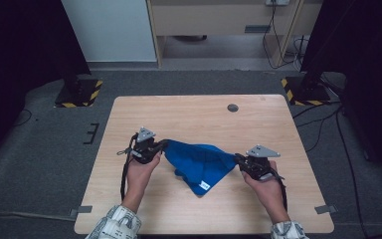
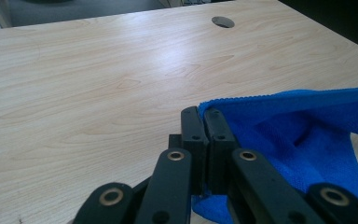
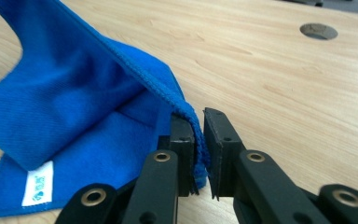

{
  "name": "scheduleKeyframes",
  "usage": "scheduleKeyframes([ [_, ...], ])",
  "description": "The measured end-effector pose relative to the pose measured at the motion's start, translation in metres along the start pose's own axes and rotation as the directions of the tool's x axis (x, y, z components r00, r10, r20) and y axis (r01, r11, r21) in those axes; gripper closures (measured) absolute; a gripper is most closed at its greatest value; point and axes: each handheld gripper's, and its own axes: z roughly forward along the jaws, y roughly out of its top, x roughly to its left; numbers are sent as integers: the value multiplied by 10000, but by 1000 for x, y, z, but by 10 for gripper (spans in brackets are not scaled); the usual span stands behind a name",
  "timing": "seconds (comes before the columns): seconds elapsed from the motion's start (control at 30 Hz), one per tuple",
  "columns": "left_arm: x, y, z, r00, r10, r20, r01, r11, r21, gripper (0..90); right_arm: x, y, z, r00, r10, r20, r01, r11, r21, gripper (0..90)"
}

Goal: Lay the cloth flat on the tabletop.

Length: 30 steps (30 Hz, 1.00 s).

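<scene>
A blue microfibre cloth (image 1: 200, 164) hangs stretched between the two grippers above the middle of the light wooden table (image 1: 179, 114), its upper edge pulled fairly taut and its lower part sagging onto the tabletop near the front edge. The left gripper (image 1: 163, 146) is clamped on the cloth's left corner; in the left gripper view its jaws are pressed together with the blue fabric (image 2: 298, 140) trailing off to one side. The right gripper (image 1: 238, 160) has the opposite hemmed corner between its jaws, with a narrow gap showing beside the fabric (image 3: 74, 107) in the right gripper view. A white label (image 3: 38, 183) sits near the cloth's lower edge. A round cable hole (image 1: 233, 107) lies toward the table's far side, well apart from the cloth
</scene>
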Motion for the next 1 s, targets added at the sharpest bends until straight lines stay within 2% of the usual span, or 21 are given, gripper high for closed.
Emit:
scheduleKeyframes([
  [0.2,0,1,2,10000,-2,54,2,10000,-42,880,1,9,-13,9993,-89,-366,75,9992,-384,876],
  [0.67,-12,13,-3,9984,335,457,-317,9987,-407,877,-7,30,-38,9997,-86,-224,64,9955,-947,878],
  [1.0,-14,20,-6,9978,443,497,-417,9978,-518,875,-1,48,-55,9990,-320,-319,278,9917,-1257,879],
])
